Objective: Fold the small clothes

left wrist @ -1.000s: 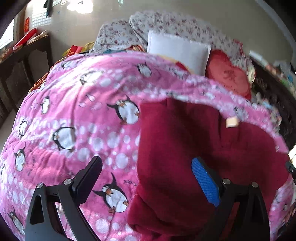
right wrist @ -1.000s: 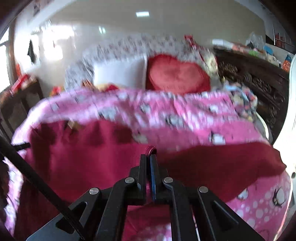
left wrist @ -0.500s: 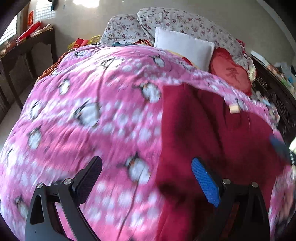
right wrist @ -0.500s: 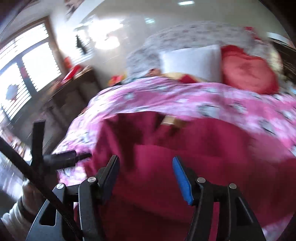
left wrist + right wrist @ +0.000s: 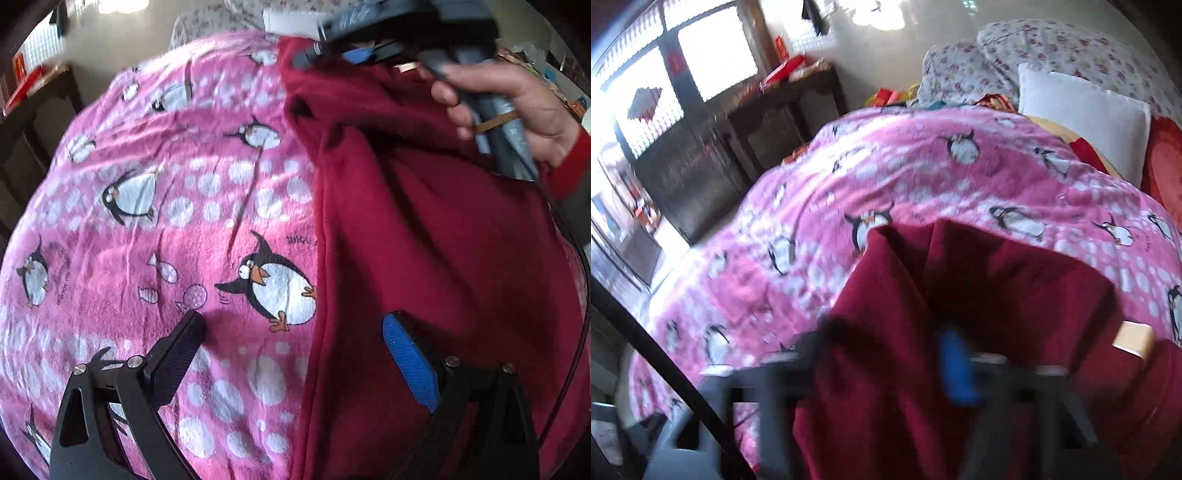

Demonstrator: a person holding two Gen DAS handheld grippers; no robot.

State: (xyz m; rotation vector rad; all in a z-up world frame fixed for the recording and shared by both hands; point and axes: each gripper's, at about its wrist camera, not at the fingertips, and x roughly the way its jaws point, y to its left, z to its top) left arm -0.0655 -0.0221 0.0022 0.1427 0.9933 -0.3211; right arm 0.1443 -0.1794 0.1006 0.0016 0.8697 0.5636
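Left gripper: your left gripper (image 5: 291, 354) stands spread wide with nothing between its fingers; the black finger (image 5: 173, 354) hangs over the pink blanket, the blue-padded finger (image 5: 410, 362) over the red cloth.

Right gripper: your right gripper (image 5: 886, 362) is blurred in its own view. Its jaws have just been closing, and a ridge of the red garment lies between the dark finger (image 5: 812, 354) and the blue pad (image 5: 955, 365). You cannot tell whether the pads press on the cloth.

Right hand: in the left wrist view your right hand (image 5: 517, 99) grips the handle of that gripper at the far top corner of the garment; a red sleeve (image 5: 569, 166) shows at the wrist.

Garment: the dark red fleece garment (image 5: 424, 221) lies on the bed, its long left edge running straight down the blanket. Its far corner is bunched and raised at the right gripper. A small tan label (image 5: 1134, 338) sits on it near the right.

Bed: the pink penguin blanket (image 5: 166, 221) covers the bed under the garment.

Beyond: a white pillow (image 5: 1086, 107), a red cushion (image 5: 1167, 162) and floral bedding (image 5: 1034, 48) lie at the head; a dark wooden cabinet (image 5: 783, 122) stands to the left under bright windows.
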